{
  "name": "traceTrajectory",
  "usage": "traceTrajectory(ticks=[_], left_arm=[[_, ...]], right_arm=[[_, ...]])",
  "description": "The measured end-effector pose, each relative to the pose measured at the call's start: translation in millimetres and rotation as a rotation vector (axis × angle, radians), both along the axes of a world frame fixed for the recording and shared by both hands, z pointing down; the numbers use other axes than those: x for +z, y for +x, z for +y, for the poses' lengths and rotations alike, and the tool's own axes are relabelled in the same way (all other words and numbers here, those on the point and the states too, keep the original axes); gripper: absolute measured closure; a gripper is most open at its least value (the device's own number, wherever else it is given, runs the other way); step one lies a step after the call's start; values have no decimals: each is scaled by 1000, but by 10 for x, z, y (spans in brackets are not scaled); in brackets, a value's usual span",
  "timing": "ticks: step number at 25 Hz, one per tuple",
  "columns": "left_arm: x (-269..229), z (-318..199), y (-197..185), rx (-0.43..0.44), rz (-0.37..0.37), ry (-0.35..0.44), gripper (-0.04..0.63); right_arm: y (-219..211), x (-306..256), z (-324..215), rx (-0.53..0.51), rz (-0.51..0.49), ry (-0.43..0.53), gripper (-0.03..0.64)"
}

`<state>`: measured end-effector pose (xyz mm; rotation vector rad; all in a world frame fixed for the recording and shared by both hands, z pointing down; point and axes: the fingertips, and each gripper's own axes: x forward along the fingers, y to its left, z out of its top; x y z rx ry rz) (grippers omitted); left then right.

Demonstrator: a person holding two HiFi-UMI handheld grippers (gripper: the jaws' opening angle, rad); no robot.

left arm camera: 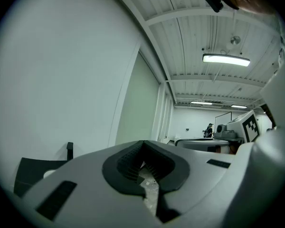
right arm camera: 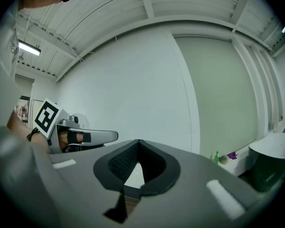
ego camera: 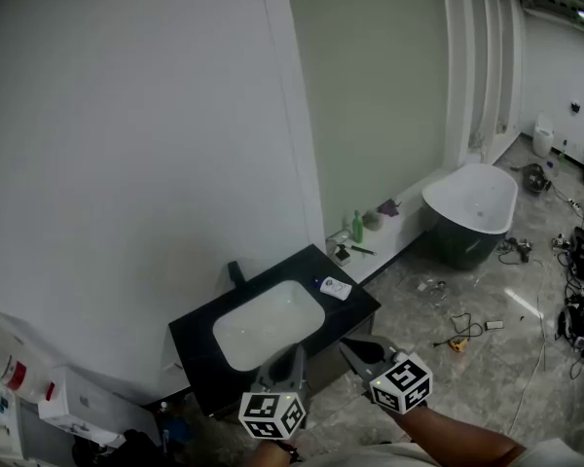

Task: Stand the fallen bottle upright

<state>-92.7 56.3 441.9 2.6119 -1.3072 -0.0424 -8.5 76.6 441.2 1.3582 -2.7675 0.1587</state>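
Closest in, at the bottom of the head view, the left gripper (ego camera: 290,360) and the right gripper (ego camera: 354,348) are held side by side and roughly level, each carrying its marker cube at the rear. Both claws are clenched on nothing: in the left gripper view the left gripper's (left arm camera: 143,143) ribbed pads meet at their tips with only bare floor showing through the gap behind them, and in the right gripper view the right gripper (right arm camera: 137,142) is closed the same way and holds nothing. Directly ahead of both claws stands a black counter (ego camera: 200,334) with a white basin (ego camera: 268,324) sunk into it, the basin lying just beyond the left claw's tip. The fallen bottle (ego camera: 334,287), small and white with what looks like a blue cap, lies on its side on the counter's far right corner, ahead of the right claw and clear of it, a little further off than the basin. A black tap (ego camera: 236,272) rises at the counter's back edge, beyond the left claw. Further ahead and to the right of the right claw, a green bottle (ego camera: 357,227) stands upright on a low ledge (ego camera: 409,227) against the wall, and past it sits a bathtub (ego camera: 472,207), dark outside and white inside. Cables (ego camera: 457,327) lie scattered on the floor (ego camera: 487,290) off to the right claw's right.
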Motion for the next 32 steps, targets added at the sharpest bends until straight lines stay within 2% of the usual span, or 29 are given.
traceTrajectory(ticks=[12, 16, 20, 24, 26, 30, 32], left_arm=[[144, -196, -284, 45, 6, -22, 589], [233, -301, -474, 58, 8, -31, 589], [347, -491, -541, 62, 13, -51, 589], [486, -794, -548, 51, 17, -71, 589], [559, -1021, -550, 33, 19, -75, 589], [699, -1630, -522, -32, 12, -84, 589], [775, -1987, -472, -66, 11, -99, 589]], right_arm=[[-284, 112, -170, 37, 10, -9, 615], [-443, 181, -300, 46, -1, -18, 615], [-488, 313, -548, 42, 29, -52, 614], [-397, 504, -1008, 24, 73, -99, 611], [-309, 629, -1353, 5, 96, -127, 583], [-99, 1001, -2272, -57, 163, -215, 516], [-7, 1286, -2807, -110, 215, -299, 496]])
